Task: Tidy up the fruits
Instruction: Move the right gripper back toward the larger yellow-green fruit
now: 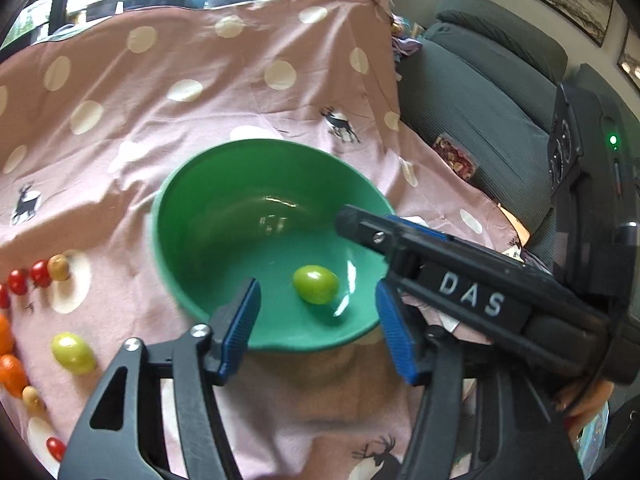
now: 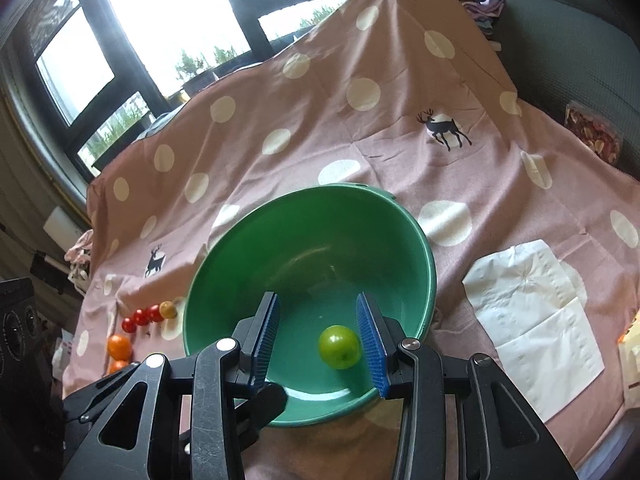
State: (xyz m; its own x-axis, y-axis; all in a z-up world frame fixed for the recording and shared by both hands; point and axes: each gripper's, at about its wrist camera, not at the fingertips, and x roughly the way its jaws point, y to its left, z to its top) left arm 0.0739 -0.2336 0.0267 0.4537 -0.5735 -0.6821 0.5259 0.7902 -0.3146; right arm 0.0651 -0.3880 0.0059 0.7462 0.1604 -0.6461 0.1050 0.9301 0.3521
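Observation:
A green bowl (image 1: 224, 200) stands on the pink dotted cloth, and a green fruit (image 1: 316, 290) lies on its bottom. My left gripper (image 1: 318, 332) hovers at the bowl's near rim, its blue pads wide apart and touching nothing: open. My right gripper (image 2: 320, 344) reaches over the bowl (image 2: 312, 248) from the right, jaws apart. The green fruit (image 2: 339, 346) lies below, close to its right pad and free of it. Left of the bowl lie red cherry tomatoes (image 1: 30, 278), a second green fruit (image 1: 74, 353) and oranges (image 1: 10, 372).
A white paper napkin (image 2: 532, 320) lies on the cloth right of the bowl. A grey sofa (image 1: 480, 100) with a small packet (image 1: 456, 156) on it borders the cloth on the right. Windows stand behind the far edge.

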